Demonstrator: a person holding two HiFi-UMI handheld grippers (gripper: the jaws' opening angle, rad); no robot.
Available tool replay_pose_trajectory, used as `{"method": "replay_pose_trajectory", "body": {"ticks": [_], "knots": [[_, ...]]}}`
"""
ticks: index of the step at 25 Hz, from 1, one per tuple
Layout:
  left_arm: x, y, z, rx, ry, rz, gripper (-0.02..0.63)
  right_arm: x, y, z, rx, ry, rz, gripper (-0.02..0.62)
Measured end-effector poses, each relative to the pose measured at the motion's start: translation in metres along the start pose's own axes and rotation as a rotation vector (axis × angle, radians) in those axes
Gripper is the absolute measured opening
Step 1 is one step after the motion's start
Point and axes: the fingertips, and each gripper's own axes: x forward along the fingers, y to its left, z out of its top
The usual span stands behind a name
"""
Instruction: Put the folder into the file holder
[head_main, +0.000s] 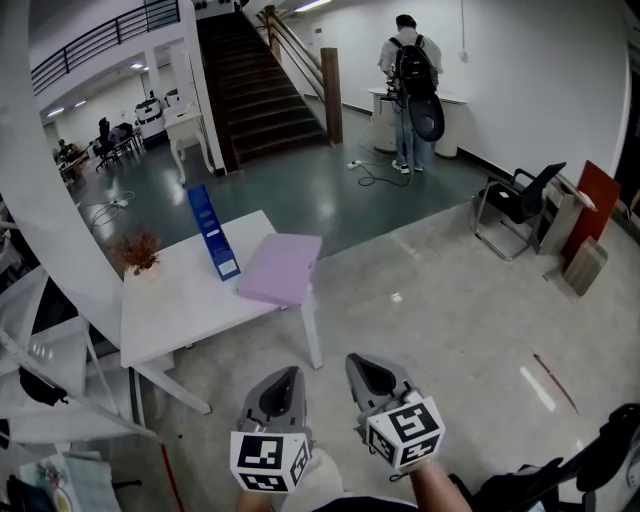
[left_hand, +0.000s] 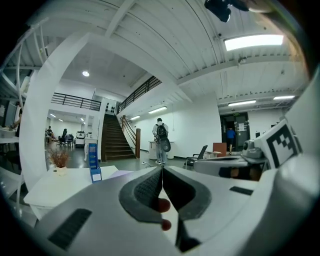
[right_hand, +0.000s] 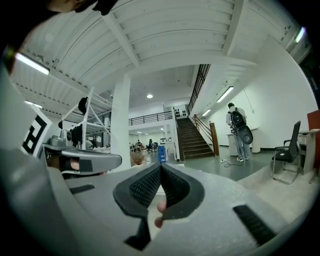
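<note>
At a white bench (head_main: 180, 300) on a grey hall floor (head_main: 450, 300), a folder lies outside the file holder.

The lilac folder (head_main: 281, 268) lies flat at the bench's right edge, partly overhanging it, with the blue file holder (head_main: 213, 232) upright just beside it on the left. The left gripper (head_main: 291, 372) and the right gripper (head_main: 354, 360) sit side by side, well apart from the bench, jaws pressed together on nothing. A small dried plant (head_main: 138, 250) stands near the left end.
</note>
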Motion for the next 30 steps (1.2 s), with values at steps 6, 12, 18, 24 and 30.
{"method": "replay_pose_trajectory", "body": {"ticks": [6,12,18,24,30], "knots": [[0.025,0.018,-0.003,0.014,0.02,-0.02,0.006,0.034,-0.007,0.0,0.009,0.005,0.002,0.0],[0.047,0.042,-0.003,0.011,0.026,-0.029,0.005,0.067,-0.014,0.0,0.005,0.012,-0.012,0.0],[0.062,0.064,0.0,0.013,0.027,-0.032,0.005,0.097,-0.014,0.0,0.003,0.024,-0.01,0.0],[0.076,0.087,-0.003,0.008,0.037,-0.039,0.006,0.124,-0.011,-0.004,0.005,0.064,-0.008,0.0],[0.092,0.106,-0.005,0.0,0.04,-0.055,0.005,0.149,-0.012,-0.003,-0.019,0.07,-0.021,0.001]]}}
